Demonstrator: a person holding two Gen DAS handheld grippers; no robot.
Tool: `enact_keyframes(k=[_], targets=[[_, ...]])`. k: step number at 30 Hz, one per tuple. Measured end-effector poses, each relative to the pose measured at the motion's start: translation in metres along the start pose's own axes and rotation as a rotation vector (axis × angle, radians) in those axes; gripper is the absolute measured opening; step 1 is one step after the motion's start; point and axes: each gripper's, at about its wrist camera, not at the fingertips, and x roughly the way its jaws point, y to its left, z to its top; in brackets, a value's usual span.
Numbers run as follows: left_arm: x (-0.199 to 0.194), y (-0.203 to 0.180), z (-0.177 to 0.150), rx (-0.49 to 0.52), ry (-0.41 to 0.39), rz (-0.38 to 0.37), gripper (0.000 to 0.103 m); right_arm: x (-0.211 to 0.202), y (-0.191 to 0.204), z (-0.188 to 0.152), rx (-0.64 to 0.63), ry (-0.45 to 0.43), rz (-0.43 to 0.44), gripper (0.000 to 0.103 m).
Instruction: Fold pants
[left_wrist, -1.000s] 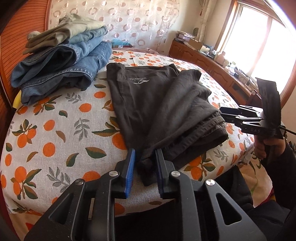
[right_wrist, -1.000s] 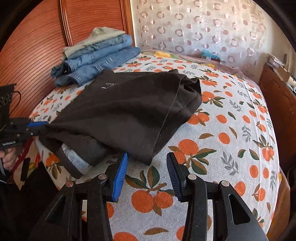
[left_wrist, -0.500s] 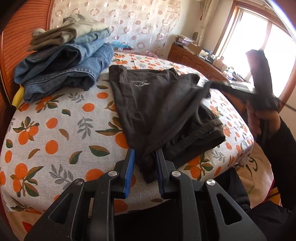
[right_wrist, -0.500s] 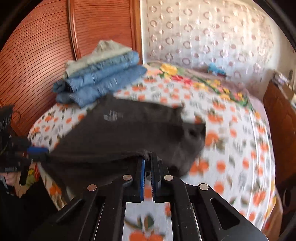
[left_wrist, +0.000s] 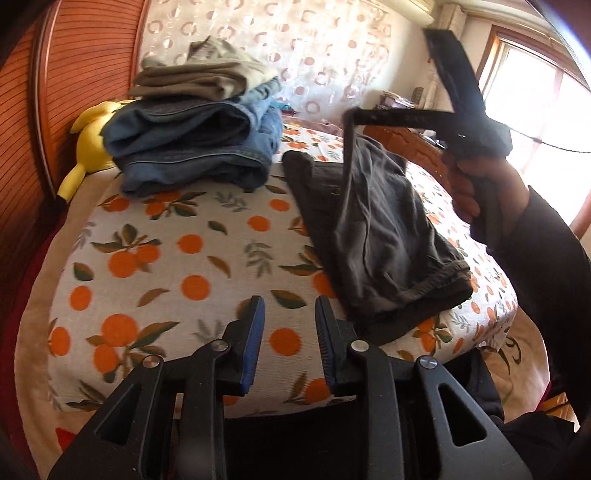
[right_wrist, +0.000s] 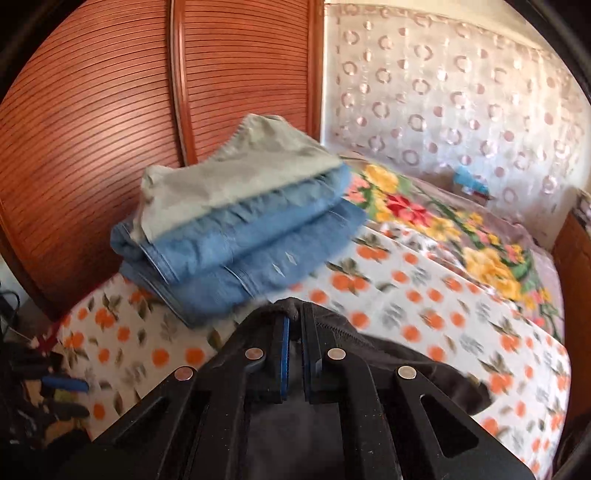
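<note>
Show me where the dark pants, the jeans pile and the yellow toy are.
dark pants (left_wrist: 384, 236), left wrist view, middle of the lifted cloth
jeans pile (left_wrist: 192, 147), left wrist view, folded front edge
yellow toy (left_wrist: 90, 136), left wrist view, its body

The left gripper (left_wrist: 290, 332) is being opened, with nothing between its blue pads (left_wrist: 255, 338). The right gripper (right_wrist: 293, 332) is being held raised by a dark-sleeved hand (left_wrist: 487, 195), its jaws clamped on dark cloth (right_wrist: 293, 314).

Matt dark cloth pants (left_wrist: 384, 236) lie on a soft orange-print bedspread (left_wrist: 192, 258). Far left, a stack of folded blue denim (left_wrist: 192, 147); behind it, glossy ribbed wood headboard (right_wrist: 92, 110).
</note>
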Motion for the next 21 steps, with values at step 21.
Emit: enact_keyframes(k=[21], targets=[[0.006,-0.020,0.002,0.044,0.011,-0.016,0.029,-0.047,-0.024,-0.047,0.149,0.031,-0.071,0.042]])
